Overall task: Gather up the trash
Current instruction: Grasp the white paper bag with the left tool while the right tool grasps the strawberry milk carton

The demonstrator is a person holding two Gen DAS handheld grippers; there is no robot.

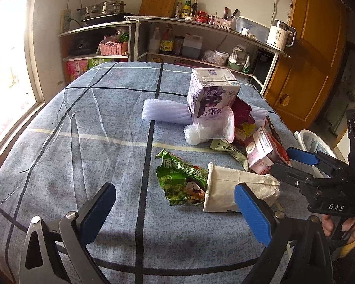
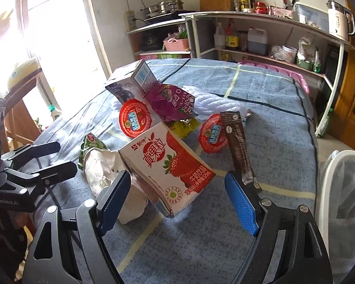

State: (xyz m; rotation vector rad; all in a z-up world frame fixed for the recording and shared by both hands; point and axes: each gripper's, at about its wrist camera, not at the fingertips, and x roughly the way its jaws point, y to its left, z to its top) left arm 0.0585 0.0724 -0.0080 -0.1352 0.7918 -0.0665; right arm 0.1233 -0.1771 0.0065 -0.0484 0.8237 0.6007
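Note:
Trash lies on the blue checked tablecloth (image 1: 82, 123). In the left wrist view, my left gripper (image 1: 175, 203) is open just before a green snack bag (image 1: 179, 179) and a crumpled white paper wrapper (image 1: 234, 189). A purple milk carton (image 1: 210, 92) stands behind on white foam netting (image 1: 165, 111). In the right wrist view, my right gripper (image 2: 177, 194) is open around a strawberry milk carton (image 2: 168, 168) without touching it. Two red jelly lids (image 2: 135, 118), a purple wrapper (image 2: 175, 101) and a brown coffee stick (image 2: 239, 146) lie beyond. The right gripper also shows in the left wrist view (image 1: 293, 163).
A white-lined bin (image 2: 343, 189) stands off the table's right edge. Kitchen shelves (image 1: 201, 37) with bottles, pots and a kettle (image 1: 279, 33) run along the back wall. A window is to the left, a wooden door to the right.

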